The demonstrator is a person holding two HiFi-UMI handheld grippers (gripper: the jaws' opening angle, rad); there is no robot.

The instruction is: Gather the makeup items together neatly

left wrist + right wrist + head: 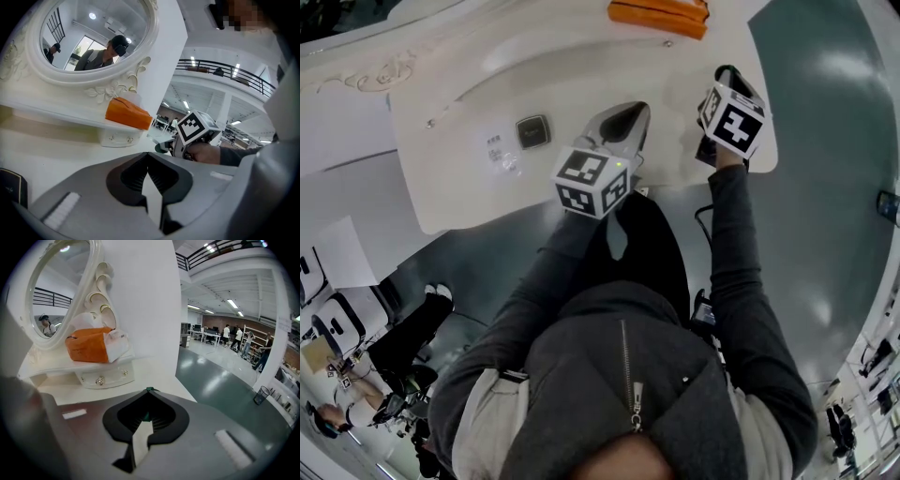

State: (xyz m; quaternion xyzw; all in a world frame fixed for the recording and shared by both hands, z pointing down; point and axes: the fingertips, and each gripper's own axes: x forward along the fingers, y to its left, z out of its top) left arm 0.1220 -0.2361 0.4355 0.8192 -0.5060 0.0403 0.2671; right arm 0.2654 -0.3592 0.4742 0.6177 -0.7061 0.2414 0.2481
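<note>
Up close, my left gripper has its jaws pressed together empty, and my right gripper pinches a green item by a sliver, so a jolt could drop it.

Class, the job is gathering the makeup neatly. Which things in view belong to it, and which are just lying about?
Job, likely: dark square compact case on the white dressing table; small green object pinched in the right gripper.
Lying about: orange tissue box; oval white-framed mirror.
</note>
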